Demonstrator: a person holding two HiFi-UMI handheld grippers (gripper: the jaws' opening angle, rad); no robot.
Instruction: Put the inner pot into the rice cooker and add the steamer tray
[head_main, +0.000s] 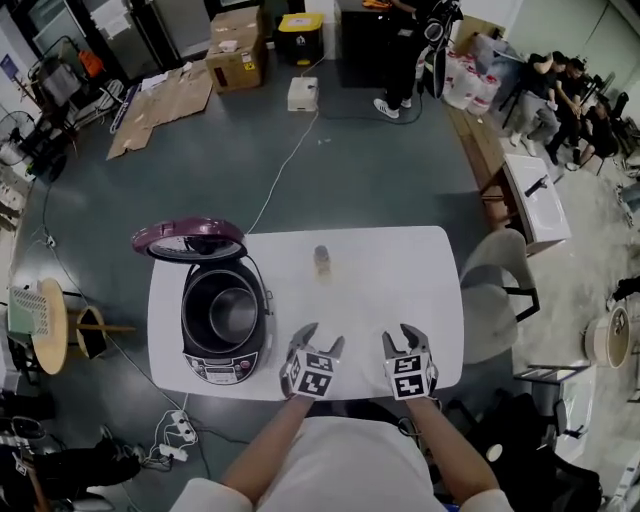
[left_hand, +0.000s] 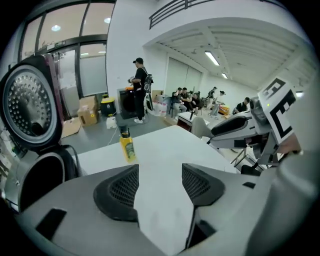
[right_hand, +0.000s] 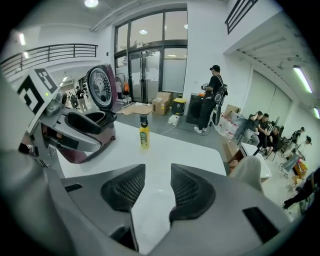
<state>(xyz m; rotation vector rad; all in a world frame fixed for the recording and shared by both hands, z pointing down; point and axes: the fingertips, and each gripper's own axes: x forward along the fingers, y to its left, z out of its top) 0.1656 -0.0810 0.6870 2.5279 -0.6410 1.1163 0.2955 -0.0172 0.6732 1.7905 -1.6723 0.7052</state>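
Rice cooker (head_main: 224, 318) is seen at centre-left on table (head_main: 400, 270), lid (head_main: 188, 240) up, inner pot (head_main: 232, 312) apparently already seated. Left gripper (head_main: 322, 336) and right gripper (head_main: 400, 335), lower centre, are held wide open, nothing gripped. Steamer tray is not made out; locating it is judged next.

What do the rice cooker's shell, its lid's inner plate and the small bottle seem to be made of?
Rice cooker shell: probably glossy plastic, maroon, with highlights. Its lid's inner plate: likely bare metal, silvery and dimpled. Bottle: seems clear plastic with yellow contents or label and a dark cap; glass cannot be ruled out.
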